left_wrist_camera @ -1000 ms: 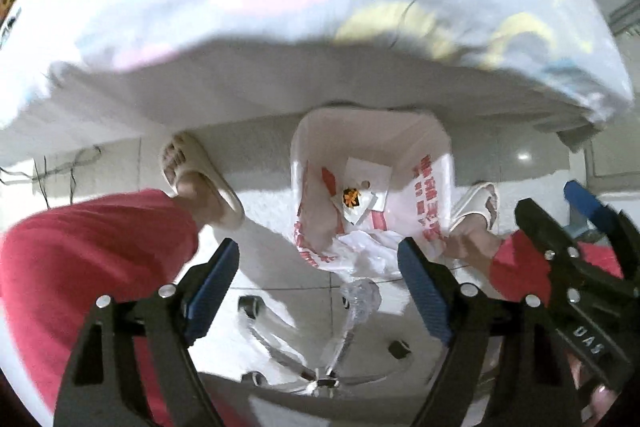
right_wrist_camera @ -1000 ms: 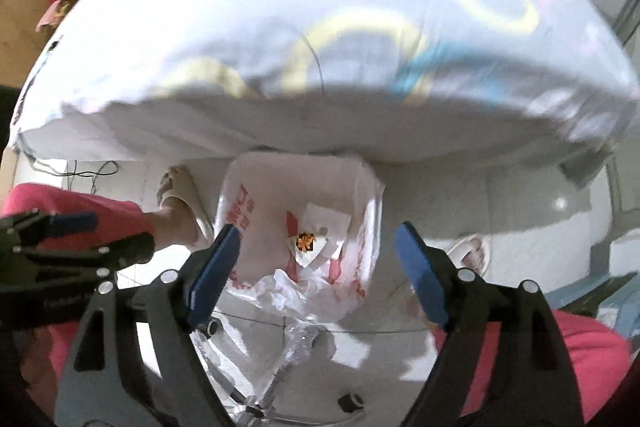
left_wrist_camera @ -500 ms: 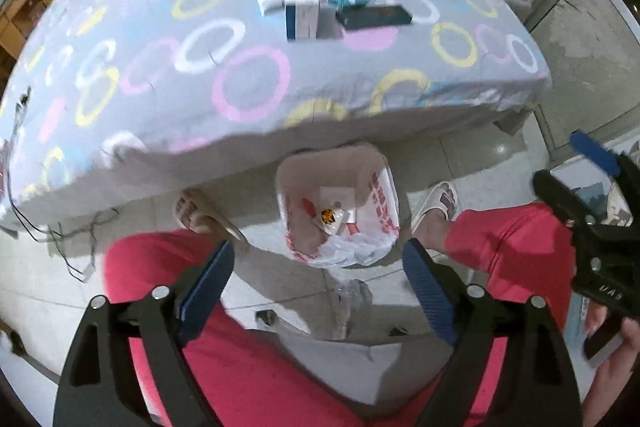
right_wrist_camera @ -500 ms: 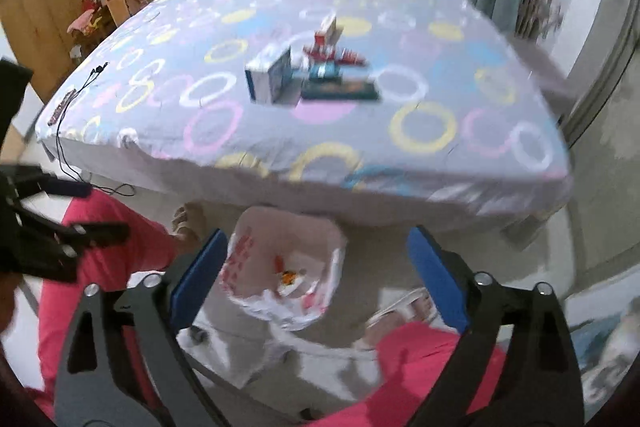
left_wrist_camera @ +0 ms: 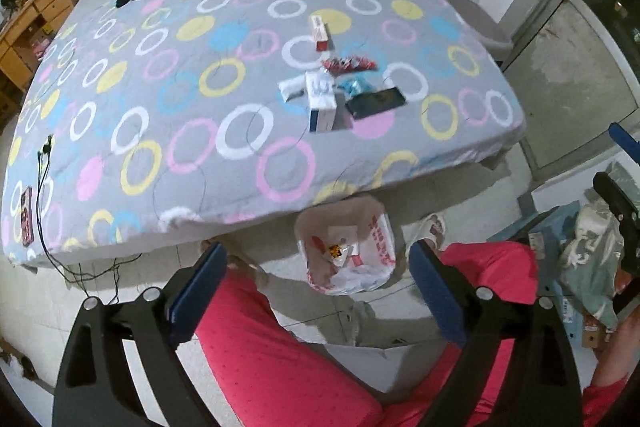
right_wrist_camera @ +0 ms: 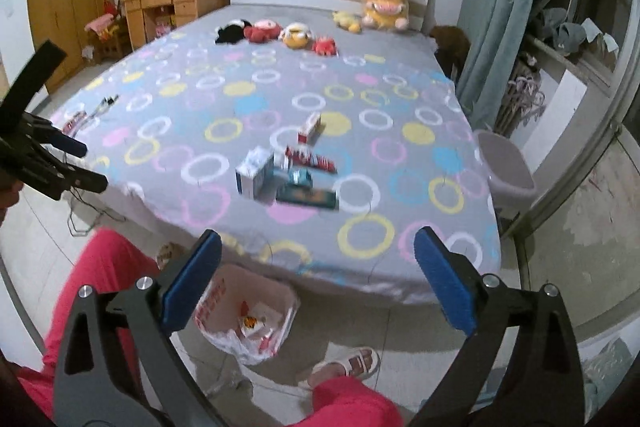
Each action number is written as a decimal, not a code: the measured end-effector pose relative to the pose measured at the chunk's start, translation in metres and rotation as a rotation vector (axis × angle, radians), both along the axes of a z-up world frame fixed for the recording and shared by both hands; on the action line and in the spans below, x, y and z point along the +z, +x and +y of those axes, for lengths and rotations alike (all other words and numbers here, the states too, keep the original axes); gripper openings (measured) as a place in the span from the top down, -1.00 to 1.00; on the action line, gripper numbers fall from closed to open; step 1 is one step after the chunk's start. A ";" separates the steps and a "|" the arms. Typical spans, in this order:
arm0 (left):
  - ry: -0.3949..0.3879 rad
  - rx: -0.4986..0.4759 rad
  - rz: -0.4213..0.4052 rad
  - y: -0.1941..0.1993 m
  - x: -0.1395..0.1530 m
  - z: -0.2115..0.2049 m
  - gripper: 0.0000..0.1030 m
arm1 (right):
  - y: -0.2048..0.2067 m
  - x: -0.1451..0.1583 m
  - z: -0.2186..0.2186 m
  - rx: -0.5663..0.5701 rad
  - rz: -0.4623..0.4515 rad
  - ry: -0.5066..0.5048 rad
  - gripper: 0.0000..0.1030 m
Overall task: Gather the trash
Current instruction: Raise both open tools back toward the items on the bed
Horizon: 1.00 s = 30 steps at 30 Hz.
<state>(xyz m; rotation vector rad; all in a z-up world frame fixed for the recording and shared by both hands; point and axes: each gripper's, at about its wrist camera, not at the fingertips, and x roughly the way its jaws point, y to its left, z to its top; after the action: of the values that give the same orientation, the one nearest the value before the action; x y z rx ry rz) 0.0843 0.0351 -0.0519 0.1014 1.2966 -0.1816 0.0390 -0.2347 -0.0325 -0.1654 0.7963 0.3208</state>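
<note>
A white bag-lined bin (left_wrist_camera: 347,247) with red print stands on the floor at the bed's foot, holding some wrappers; it also shows in the right wrist view (right_wrist_camera: 248,311). Trash lies on the bed: a white and blue box (left_wrist_camera: 321,101), a dark flat pack (left_wrist_camera: 376,102), a red wrapper (left_wrist_camera: 349,65), a teal wrapper (left_wrist_camera: 352,85) and a red and white box (left_wrist_camera: 321,33). The white and blue box (right_wrist_camera: 253,175) and the dark pack (right_wrist_camera: 307,195) show from the right wrist too. My left gripper (left_wrist_camera: 316,287) is open and empty above the bin. My right gripper (right_wrist_camera: 318,287) is open and empty, raised before the bed.
The bed (left_wrist_camera: 120,115) has a grey sheet with coloured rings. Plush toys (right_wrist_camera: 296,35) sit near the headboard. A cable (left_wrist_camera: 44,163) and a phone lie at the left edge. The person's red-trousered legs (left_wrist_camera: 280,347) and sandalled feet flank the bin. A grey stool (right_wrist_camera: 506,171) stands at the right.
Both grippers have risen and tilted up from close above the bin, so the bed top and the trash on it have come into view. Both stay open and empty.
</note>
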 end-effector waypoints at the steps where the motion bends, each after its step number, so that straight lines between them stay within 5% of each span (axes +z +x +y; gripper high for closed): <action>1: 0.000 -0.006 0.004 0.004 0.003 -0.001 -0.74 | 0.005 0.008 -0.001 -0.001 -0.010 -0.002 -0.83; 13: 0.044 -0.085 0.043 0.052 0.027 -0.027 -0.75 | 0.072 0.052 -0.009 0.039 -0.050 -0.005 -0.84; 30: 0.085 -0.133 0.161 0.168 -0.052 -0.050 -0.75 | 0.226 -0.007 0.018 0.201 0.080 -0.073 -0.83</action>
<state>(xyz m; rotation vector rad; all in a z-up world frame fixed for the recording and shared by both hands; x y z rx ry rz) 0.2525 -0.0151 -0.1043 0.2505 1.4590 -0.2522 0.2651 -0.2166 -0.0395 -0.3041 0.8734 0.4909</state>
